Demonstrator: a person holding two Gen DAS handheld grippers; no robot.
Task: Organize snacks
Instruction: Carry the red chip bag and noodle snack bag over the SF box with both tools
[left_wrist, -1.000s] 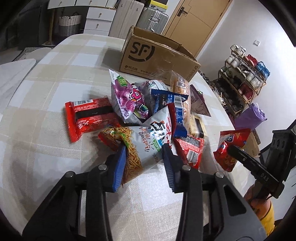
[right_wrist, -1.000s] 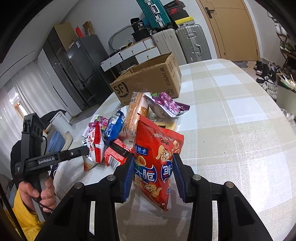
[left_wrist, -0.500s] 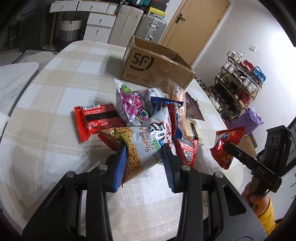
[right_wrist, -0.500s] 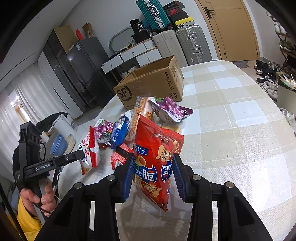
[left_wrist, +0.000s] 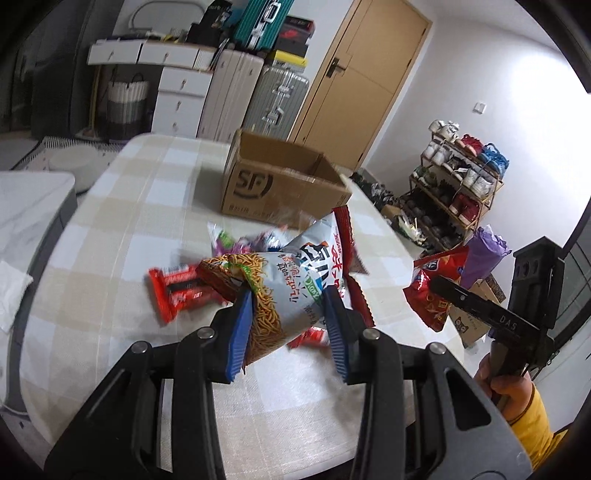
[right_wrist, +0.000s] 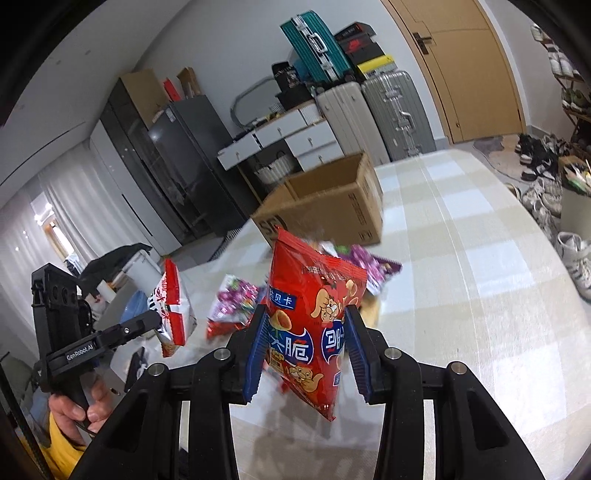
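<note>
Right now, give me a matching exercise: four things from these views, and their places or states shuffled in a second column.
1. noodle snack bag
2. red chip bag
3. cardboard box
4. red wrapped bar

A. lying flat on the table
B. gripped in the right claw
C. open-topped, at the far side of the table
D. gripped in the left claw

Pairs: 1-D, 2-B, 3-C, 4-A

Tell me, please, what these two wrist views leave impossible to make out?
- Cardboard box contents: near wall hides the inside in the left view; motion blur in the right view.
- Snack pile: blurred in both views, labels unreadable.
- Table behind the noodle snack bag in the left gripper.
- Lower red chip bag: right gripper covers its sides.
</note>
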